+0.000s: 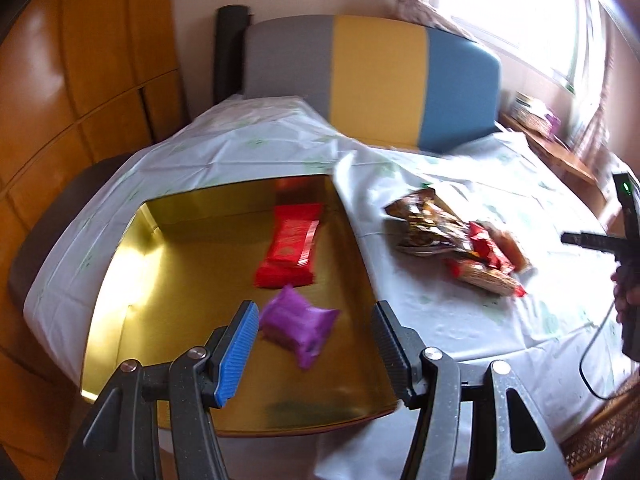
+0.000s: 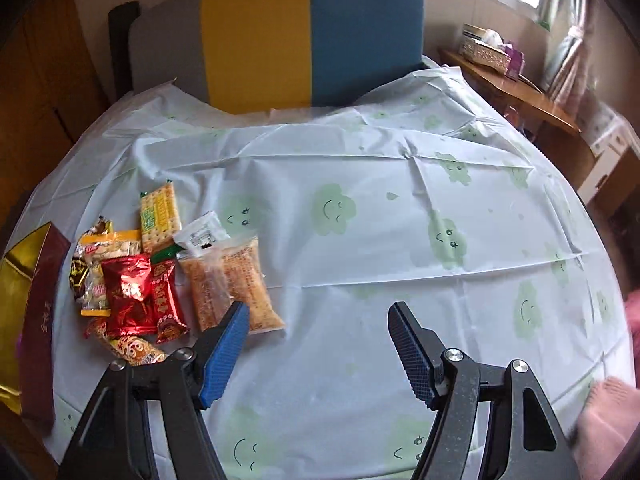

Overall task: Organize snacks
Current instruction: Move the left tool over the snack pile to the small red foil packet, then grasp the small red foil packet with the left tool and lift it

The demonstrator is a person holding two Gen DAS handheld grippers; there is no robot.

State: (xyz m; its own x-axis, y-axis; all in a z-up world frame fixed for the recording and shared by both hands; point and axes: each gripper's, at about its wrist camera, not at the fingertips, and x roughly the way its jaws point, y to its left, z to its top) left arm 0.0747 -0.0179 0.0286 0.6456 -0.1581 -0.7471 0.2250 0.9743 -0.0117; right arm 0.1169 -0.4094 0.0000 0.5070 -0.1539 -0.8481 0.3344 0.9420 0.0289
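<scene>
Lying inside the gold box [image 1: 176, 280], a purple packet [image 1: 296, 322] is being straddled by the open, empty left gripper [image 1: 314, 344]; the right gripper [image 2: 316, 344] is being held apart, empty, beside the snack pile [image 2: 168, 280].

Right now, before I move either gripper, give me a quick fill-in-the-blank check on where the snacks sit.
1. The purple packet lies inside the ____ box.
2. The other packet in that box, the long flat one, is ____ in colour.
3. The pile of loose snacks still lies on the ____, outside the box.
4. The right gripper stands open and holds ____.

Missing words: gold; red; tablecloth; nothing
</scene>
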